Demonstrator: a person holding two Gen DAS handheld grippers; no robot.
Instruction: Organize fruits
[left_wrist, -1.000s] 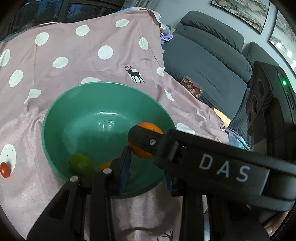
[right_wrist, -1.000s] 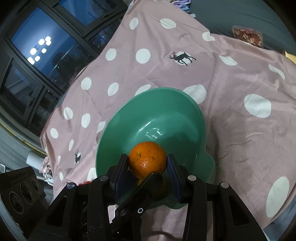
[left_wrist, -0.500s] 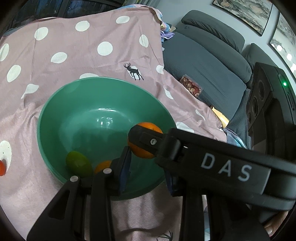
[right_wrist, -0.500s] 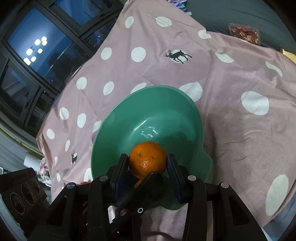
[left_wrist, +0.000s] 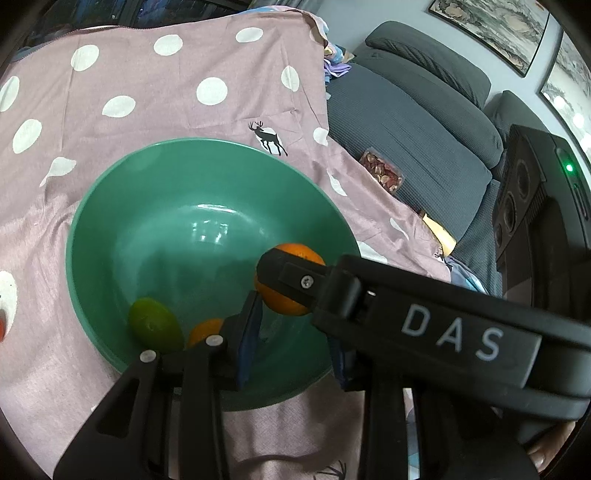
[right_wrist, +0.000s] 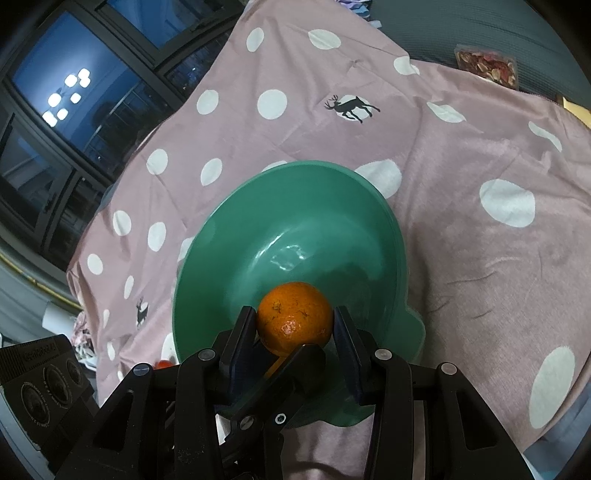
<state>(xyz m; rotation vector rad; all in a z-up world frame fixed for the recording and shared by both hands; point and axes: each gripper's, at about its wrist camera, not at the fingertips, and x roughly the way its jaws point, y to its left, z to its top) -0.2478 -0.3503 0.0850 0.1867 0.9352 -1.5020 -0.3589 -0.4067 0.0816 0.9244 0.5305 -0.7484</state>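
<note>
In the left wrist view, a green bowl (left_wrist: 110, 236) sits on a pink cloth with white dots (left_wrist: 147, 92). The bowl is near the cloth's front edge. Inside the bowl, by its near wall, lie a green fruit (left_wrist: 155, 325) and a small orange fruit (left_wrist: 205, 330), just beside each other. The right gripper (left_wrist: 291, 280) reaches in from the right side and holds an orange (left_wrist: 286, 299) above the inside of the bowl. The left gripper (left_wrist: 291, 336) is low in the view, over the bowl's near rim. Its jaws stand a little apart and nothing is between them. A small red fruit (left_wrist: 2, 328) peeks in at the cloth's left edge, outside the bowl.

In the right wrist view, the right gripper (right_wrist: 295, 332) is clenched on the orange (right_wrist: 294, 315). One pad presses each side of it. The orange hangs over the near part of the green bowl (right_wrist: 295, 229), not touching it. A bit of red shows on the cloth (right_wrist: 461, 155) to the left of the bowl (right_wrist: 162, 364).

The step in hand looks like putting the orange in the bowl. To do it well, the person should bring it down low, close to the bowl's floor, and then let go slowly. A round fruit dropped from high up could bounce or roll out. It is best set down in the bare middle, apart from the two fruits already there.
</note>
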